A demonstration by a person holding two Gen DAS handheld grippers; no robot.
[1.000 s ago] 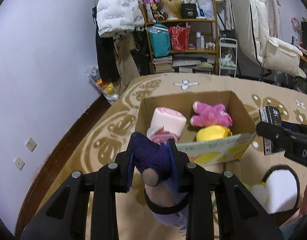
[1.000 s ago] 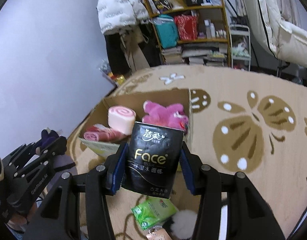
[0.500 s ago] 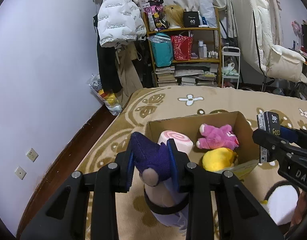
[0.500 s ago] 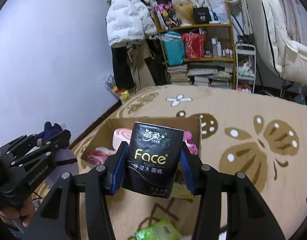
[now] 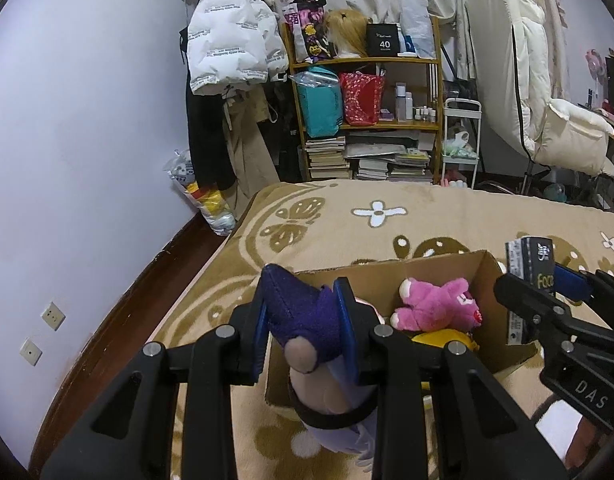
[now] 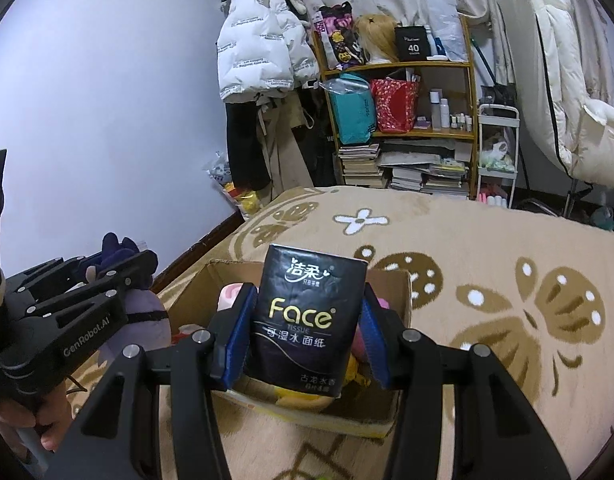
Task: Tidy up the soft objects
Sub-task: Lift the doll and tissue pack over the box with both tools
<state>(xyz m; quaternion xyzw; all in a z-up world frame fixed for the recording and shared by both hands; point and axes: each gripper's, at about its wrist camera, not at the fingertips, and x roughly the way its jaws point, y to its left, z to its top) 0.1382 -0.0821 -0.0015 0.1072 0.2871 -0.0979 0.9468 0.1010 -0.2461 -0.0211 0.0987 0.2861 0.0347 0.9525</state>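
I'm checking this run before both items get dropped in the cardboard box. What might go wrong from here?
1. The left gripper pinches only the purple plush doll by its hat; the body dangles and might snag the cardboard box wall.
2. The right gripper with its black tissue pack sits close by; the two may collide over the box.
3. The pink plush already fills space.

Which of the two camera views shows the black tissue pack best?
The right wrist view. There the tissue pack faces the camera, held upright in the right gripper, its front label readable. The left wrist view shows the pack only from the side at the right edge, small and partly hidden by that gripper.
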